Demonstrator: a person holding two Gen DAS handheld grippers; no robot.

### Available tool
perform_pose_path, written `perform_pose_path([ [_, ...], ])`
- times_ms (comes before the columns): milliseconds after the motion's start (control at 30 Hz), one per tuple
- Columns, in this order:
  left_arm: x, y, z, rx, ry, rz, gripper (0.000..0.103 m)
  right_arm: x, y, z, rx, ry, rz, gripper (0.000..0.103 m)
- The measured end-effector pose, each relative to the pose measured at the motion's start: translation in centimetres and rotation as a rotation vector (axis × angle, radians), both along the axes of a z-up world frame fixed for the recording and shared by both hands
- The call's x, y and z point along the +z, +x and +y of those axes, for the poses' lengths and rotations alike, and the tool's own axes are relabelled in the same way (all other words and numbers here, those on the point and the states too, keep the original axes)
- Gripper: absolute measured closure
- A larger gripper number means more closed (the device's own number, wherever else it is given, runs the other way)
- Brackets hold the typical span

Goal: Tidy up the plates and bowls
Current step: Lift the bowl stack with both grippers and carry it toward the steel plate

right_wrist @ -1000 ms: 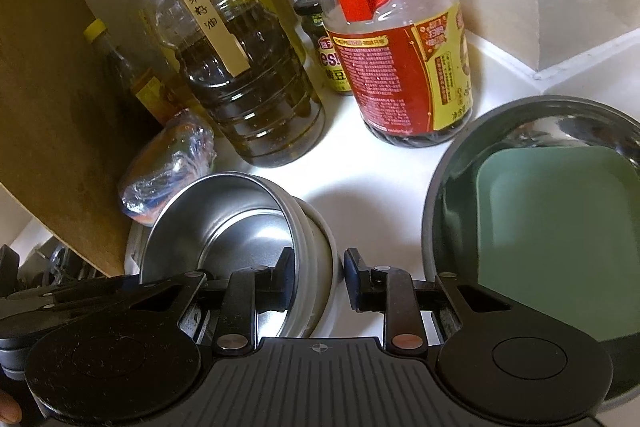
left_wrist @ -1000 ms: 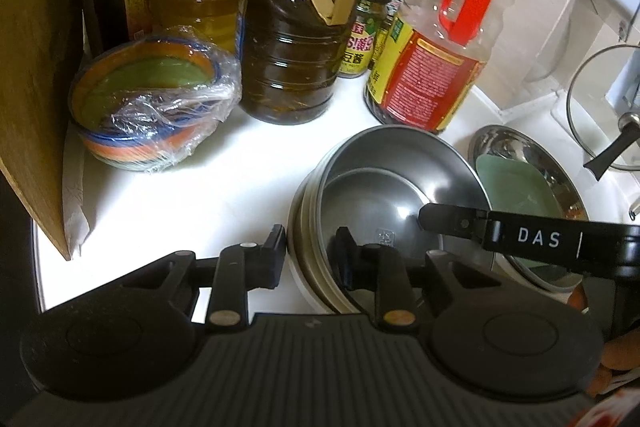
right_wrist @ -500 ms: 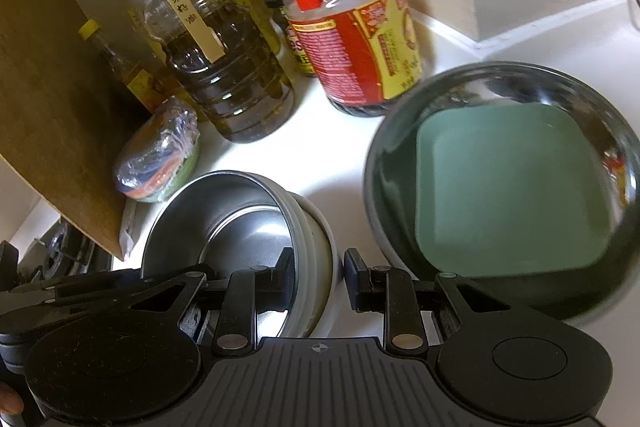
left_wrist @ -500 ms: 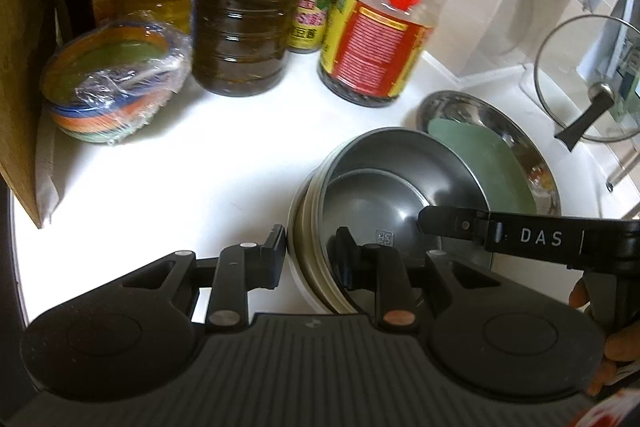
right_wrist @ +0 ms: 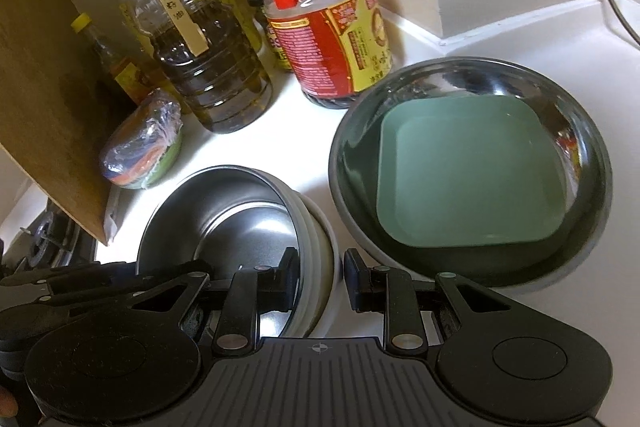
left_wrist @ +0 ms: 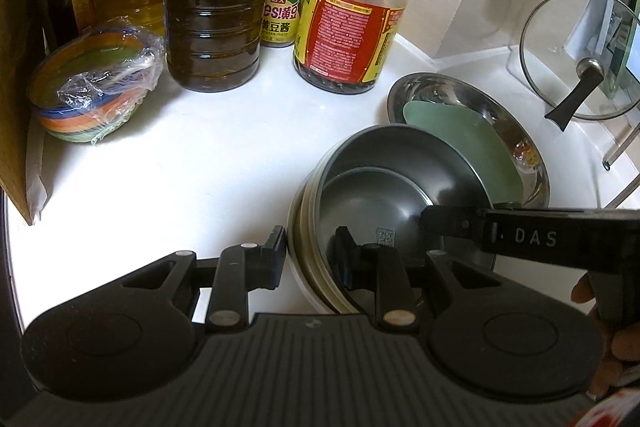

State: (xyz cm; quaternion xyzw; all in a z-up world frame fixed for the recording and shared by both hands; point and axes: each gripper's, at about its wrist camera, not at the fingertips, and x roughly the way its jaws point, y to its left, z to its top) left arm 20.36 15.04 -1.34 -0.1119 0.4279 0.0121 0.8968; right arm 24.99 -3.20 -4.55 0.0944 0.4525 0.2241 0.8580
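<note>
since both grippers straddle the rim of the nested steel bowls (left_wrist: pixel 384 195), we judge the step as carrying that stack toward the big steel basin (right_wrist: pixel 472 163) holding the green square plate (right_wrist: pixel 472 175). left gripper (left_wrist: pixel 312 251) has one finger outside and one inside the near rim, right gripper (right_wrist: pixel 320 269) the same on the opposite side; whether either set of tongs is actually clamped we cannot tell. we'd keep the stack level so the inner bowl doesn't slide. room is tight: basin just beside the stack, red-handled bottle (left_wrist: pixel 348 11) and dark oil jug (left_wrist: pixel 212 27) behind, wrapped coloured bowls (left_wrist: pixel 92 87) by the wooden board (right_wrist: pixel 44 87). open white counter (left_wrist: pixel 208 155) lies left of the stack.
</note>
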Motion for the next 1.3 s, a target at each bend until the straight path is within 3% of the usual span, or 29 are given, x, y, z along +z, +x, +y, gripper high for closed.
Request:
perform_pose_path([
  [433, 0.0, 0.1, -0.3, 0.018, 0.029, -0.021, 0.079, 0.1, -1.0, 0.5, -0.097, -0.024, -0.013, 0.077],
  [767, -0.1, -0.2, -0.6, 0.043, 0.046, -0.051, 0.082, -0.2, -1.4, 0.2, -0.171, 0.026, -0.026, 0.082],
  [1300, -0.3, -0.4, -0.8, 0.032, 0.059, -0.074, 0.084, -0.3, -1.6, -0.1, -0.176, 0.048, -0.036, 0.082],
])
